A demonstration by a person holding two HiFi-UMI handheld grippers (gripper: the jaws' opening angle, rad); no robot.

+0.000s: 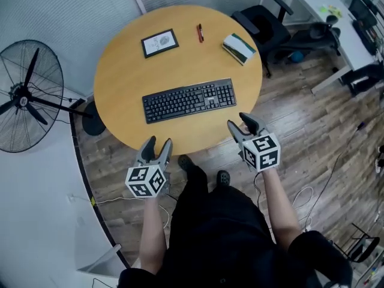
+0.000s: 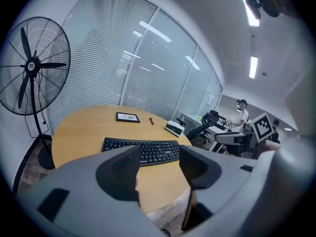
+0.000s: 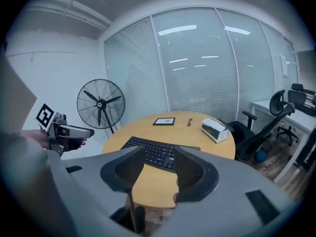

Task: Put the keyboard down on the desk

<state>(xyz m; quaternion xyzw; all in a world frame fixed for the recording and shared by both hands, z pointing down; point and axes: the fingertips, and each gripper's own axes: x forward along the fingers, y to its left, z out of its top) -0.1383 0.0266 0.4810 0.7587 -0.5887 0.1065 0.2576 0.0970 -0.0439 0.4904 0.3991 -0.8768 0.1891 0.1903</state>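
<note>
A black keyboard (image 1: 189, 100) lies flat near the middle of the round wooden table (image 1: 123, 71), its long side across my view. My left gripper (image 1: 158, 144) hovers just off the table's near edge, below the keyboard's left end, open with nothing between its jaws. My right gripper (image 1: 240, 123) hangs beside the near right edge, also open and empty. In the left gripper view the keyboard (image 2: 143, 150) shows beyond the left gripper (image 2: 158, 167). In the right gripper view the keyboard (image 3: 155, 152) lies past the right gripper (image 3: 159, 169).
On the table's far side lie a framed picture (image 1: 159, 42), a red pen (image 1: 200, 33) and a white box (image 1: 239, 47). A standing fan (image 1: 27, 95) is at the left, and a black office chair (image 1: 264, 26) and a white desk (image 1: 327, 17) at the right.
</note>
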